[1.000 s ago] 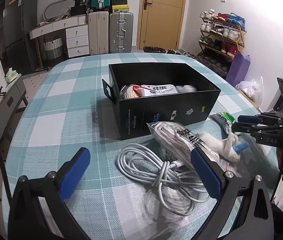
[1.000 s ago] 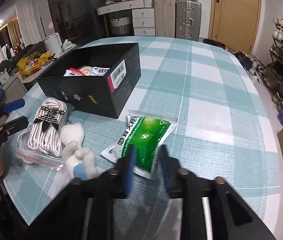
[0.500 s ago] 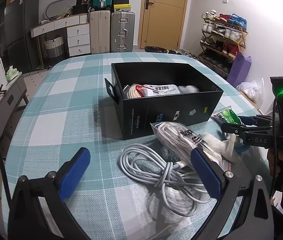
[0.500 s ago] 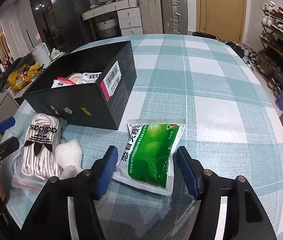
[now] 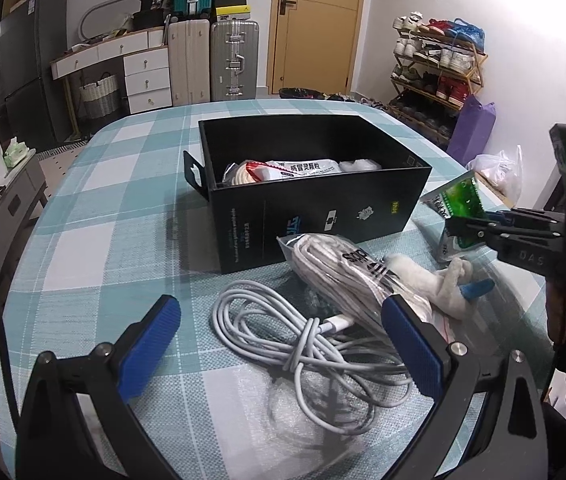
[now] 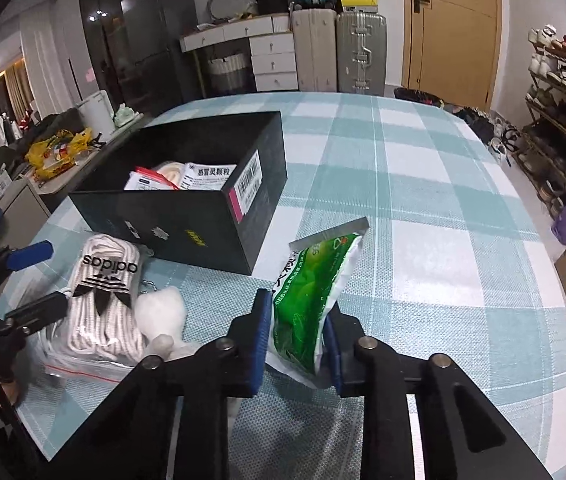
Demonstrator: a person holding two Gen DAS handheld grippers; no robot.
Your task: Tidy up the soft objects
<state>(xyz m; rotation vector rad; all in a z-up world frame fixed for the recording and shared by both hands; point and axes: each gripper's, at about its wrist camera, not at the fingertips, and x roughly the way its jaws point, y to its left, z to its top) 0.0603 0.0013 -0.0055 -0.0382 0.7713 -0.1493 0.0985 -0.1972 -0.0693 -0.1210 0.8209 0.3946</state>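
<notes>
Black box: several packets already inside. Right gripper: jaws just closed, clamped on green pouch at box's 5 o'clock. Left gripper: jaws apart over cable. Bagged rope, plush toy remain on bench.

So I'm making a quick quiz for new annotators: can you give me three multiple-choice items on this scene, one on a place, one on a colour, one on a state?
1. Where is the white cable?
A. in the black box
B. on the tablecloth before the box
C. on the shoe rack

2. What colour is the held pouch?
A. green
B. red
C. yellow

3. The left gripper is:
A. shut on the cable
B. open
C. shut on the box

Answers: B, it lies in front of the black box; A, green print; B, its pads stand wide apart, while the right gripper pinches the pouch.
</notes>
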